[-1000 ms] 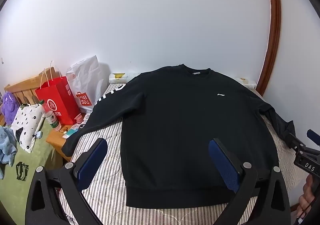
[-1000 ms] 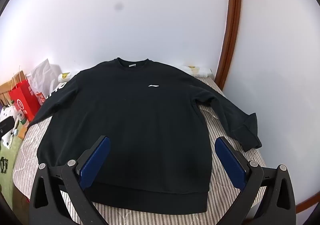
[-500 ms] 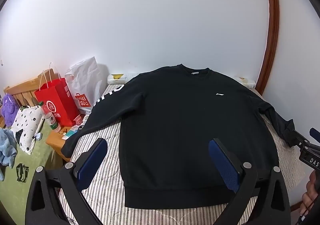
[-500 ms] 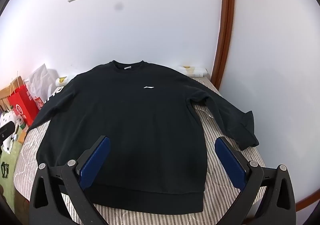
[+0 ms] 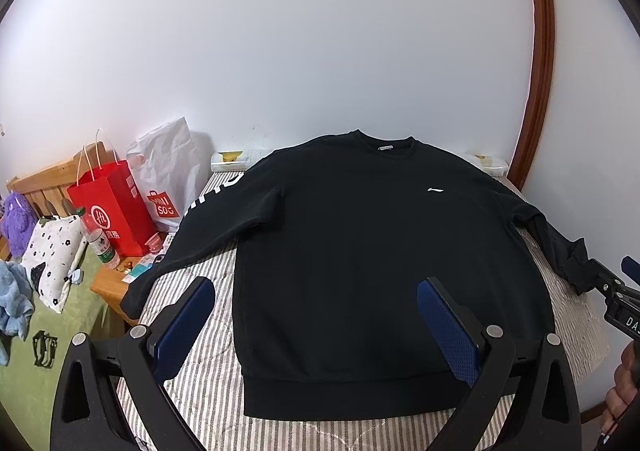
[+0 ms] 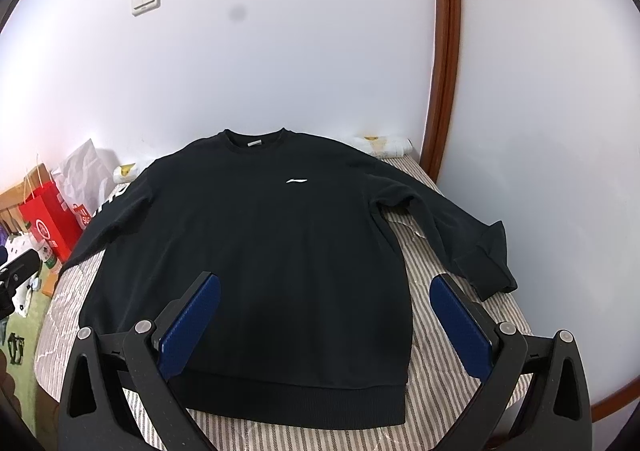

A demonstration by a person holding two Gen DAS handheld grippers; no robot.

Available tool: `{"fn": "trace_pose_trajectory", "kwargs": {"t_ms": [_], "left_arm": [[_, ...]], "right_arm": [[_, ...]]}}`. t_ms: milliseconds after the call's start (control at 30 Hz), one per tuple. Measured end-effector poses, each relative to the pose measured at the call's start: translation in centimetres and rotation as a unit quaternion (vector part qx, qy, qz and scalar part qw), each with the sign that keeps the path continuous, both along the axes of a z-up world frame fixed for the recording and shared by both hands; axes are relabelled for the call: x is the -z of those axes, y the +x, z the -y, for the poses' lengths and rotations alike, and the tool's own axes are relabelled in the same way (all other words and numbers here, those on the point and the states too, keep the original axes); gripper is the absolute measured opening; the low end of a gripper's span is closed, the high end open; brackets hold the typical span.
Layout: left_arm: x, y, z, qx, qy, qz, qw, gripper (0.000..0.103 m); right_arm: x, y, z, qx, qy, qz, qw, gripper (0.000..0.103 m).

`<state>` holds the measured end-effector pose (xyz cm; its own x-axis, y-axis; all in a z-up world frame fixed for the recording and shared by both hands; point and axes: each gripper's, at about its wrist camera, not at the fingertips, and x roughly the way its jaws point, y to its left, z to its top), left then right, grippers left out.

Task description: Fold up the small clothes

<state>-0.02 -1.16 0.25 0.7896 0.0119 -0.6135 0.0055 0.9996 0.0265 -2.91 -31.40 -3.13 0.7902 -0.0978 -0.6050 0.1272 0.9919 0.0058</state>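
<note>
Holding both grippers above the near hem, you had nothing in either one. Your left gripper [image 5: 316, 315] stood wide open with blue pads, and your right gripper [image 6: 325, 309] was spread just as wide. The black sweatshirt [image 5: 372, 259] lay flat, front up, on the striped bed [image 5: 200, 383] (collar toward the far wall), both sleeves spread outward. A red bag [image 5: 114, 207] stood left of the bed, beside a white bag [image 5: 172, 171].

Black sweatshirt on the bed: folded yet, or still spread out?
Spread flat. The black sweatshirt lies face up with both sleeves out to the sides and its hem straight.
</note>
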Motion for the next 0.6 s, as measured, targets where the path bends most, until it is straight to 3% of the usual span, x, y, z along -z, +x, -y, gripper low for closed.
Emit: {"fn": "trace_pose_trajectory", "kwargs": {"t_ms": [600], "left_arm": [[-0.7,-0.5,-0.4,-0.005,-0.008,0.006,0.9999,0.102]], "right_arm": [[-1.1,-0.6,-0.8,0.000,0.003,0.007,1.000,0.103]]}}
